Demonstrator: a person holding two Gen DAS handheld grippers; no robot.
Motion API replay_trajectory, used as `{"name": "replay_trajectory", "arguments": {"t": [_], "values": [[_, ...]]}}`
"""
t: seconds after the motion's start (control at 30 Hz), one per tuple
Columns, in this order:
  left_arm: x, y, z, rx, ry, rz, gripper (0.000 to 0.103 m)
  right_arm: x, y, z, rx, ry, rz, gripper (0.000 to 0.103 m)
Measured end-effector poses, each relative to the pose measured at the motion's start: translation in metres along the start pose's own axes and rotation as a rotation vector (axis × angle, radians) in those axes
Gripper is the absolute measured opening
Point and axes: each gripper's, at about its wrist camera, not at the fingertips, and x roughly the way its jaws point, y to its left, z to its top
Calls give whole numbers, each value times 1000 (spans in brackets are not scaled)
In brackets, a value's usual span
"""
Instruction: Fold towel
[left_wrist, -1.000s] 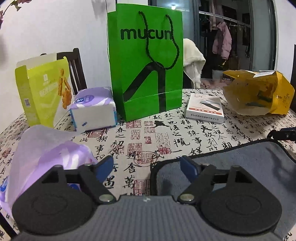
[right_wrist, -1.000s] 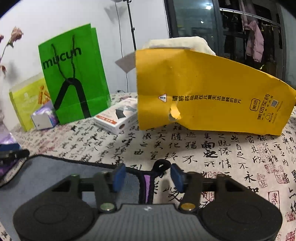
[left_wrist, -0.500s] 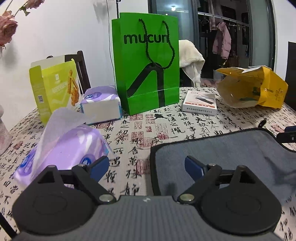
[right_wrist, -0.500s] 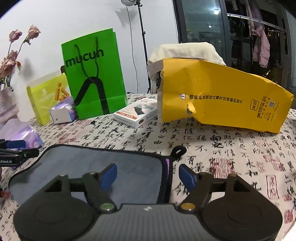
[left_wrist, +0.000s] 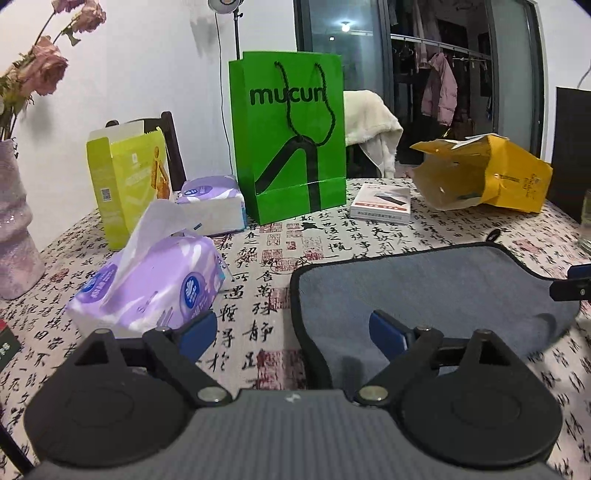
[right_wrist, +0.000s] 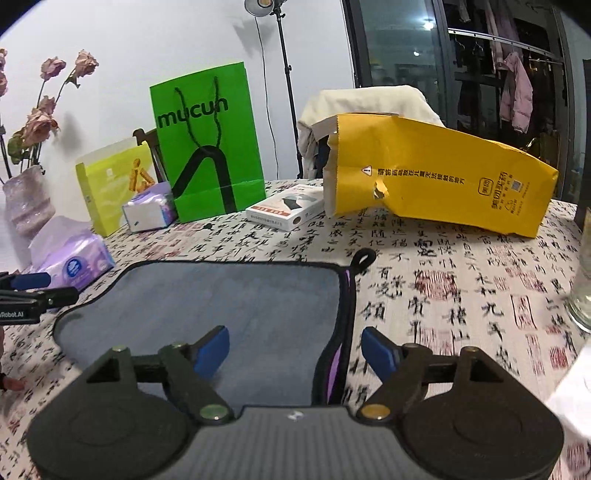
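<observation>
Towel: gray towel (left_wrist: 436, 291) w/ black edge lies flat on the table cloth (left_wrist: 280, 236), which has black & red writing. Purple side peeks out at its R edge in the right wrist view. Small black loop (right_wrist: 364, 256) at the far R corner.
L gripper: left gripper (left_wrist: 291, 330) is wide apart, holds nothing. It sits over the towel's L edge; one blue tip over the cloth, other over the towel.
R gripper: right gripper (right_wrist: 295, 349) is wide apart too, grabs nothing. It sits over the towel's R edge; one tip over the gray part, other over the cloth.
L of towel: purple tissue pack (left_wrist: 147, 284), white sheet sticking up. Near the towel, not touching.
Back of table: green bag (left_wrist: 291, 140) standing up, yellow-green box (left_wrist: 127, 184) open at top, 2nd tissue pack (left_wrist: 212, 206) betw. them, flat white box (left_wrist: 382, 203), yellow paper bag (left_wrist: 484, 175) on its side.
Far L: pink vase (left_wrist: 16, 236) w/ dried roses (left_wrist: 44, 70).
Far R: clear glass (right_wrist: 583, 277) at the pic edge.
</observation>
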Motion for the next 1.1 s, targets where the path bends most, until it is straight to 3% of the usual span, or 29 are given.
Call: {"name": "replay_trajectory", "arguments": {"t": [0.8, 1.1], "values": [[-121, 5, -51, -27, -63, 18, 93, -104, 44, -55, 1, -46, 17, 80], [-179, 1, -74, -29, -108, 6, 96, -149, 72, -79, -6, -86, 17, 86]]}}
